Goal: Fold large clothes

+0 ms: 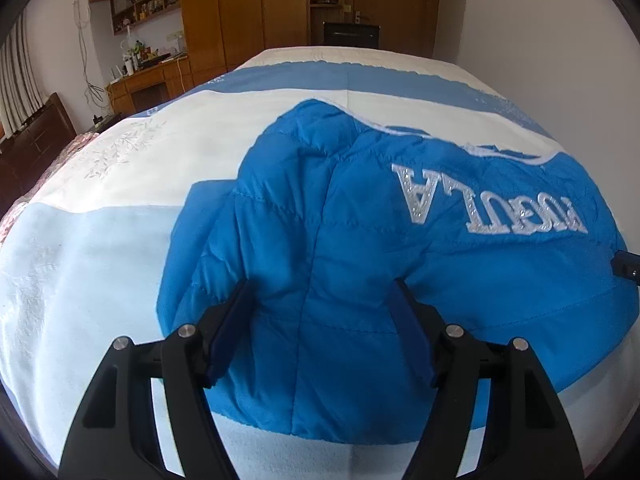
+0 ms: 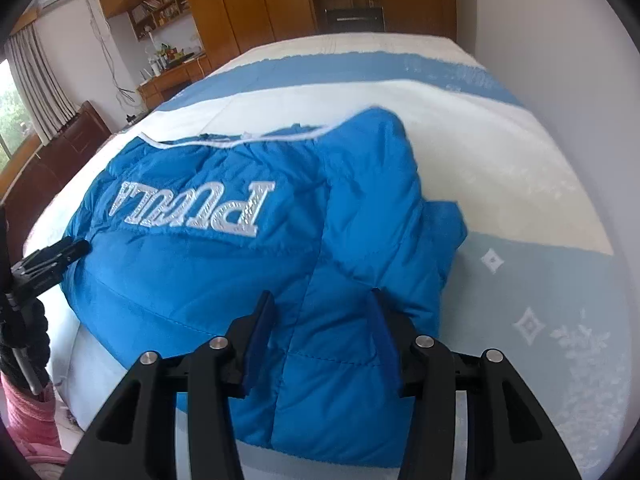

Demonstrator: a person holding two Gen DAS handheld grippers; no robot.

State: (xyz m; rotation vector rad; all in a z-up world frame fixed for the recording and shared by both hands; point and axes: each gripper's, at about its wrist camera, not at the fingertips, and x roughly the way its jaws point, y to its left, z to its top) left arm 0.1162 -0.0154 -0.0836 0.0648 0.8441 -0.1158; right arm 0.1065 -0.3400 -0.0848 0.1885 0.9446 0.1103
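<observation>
L hand-held gripper [image 1: 320, 286] wide astride jacket [image 1: 400, 272], grip unclear — R hand-held gripper [image 2: 322, 294] pinches it — lettering [image 1: 484, 204] upside-down, long axis crosswise.

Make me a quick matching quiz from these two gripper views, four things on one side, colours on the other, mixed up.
Things:
1. jacket
2. lettering on the jacket
3. wardrobe
4. bundle by the bed's edge

Colours:
A. white
B. pink
C. bright blue
D. brown wood

Pairs: 1-C, 2-A, 3-D, 4-B
</observation>
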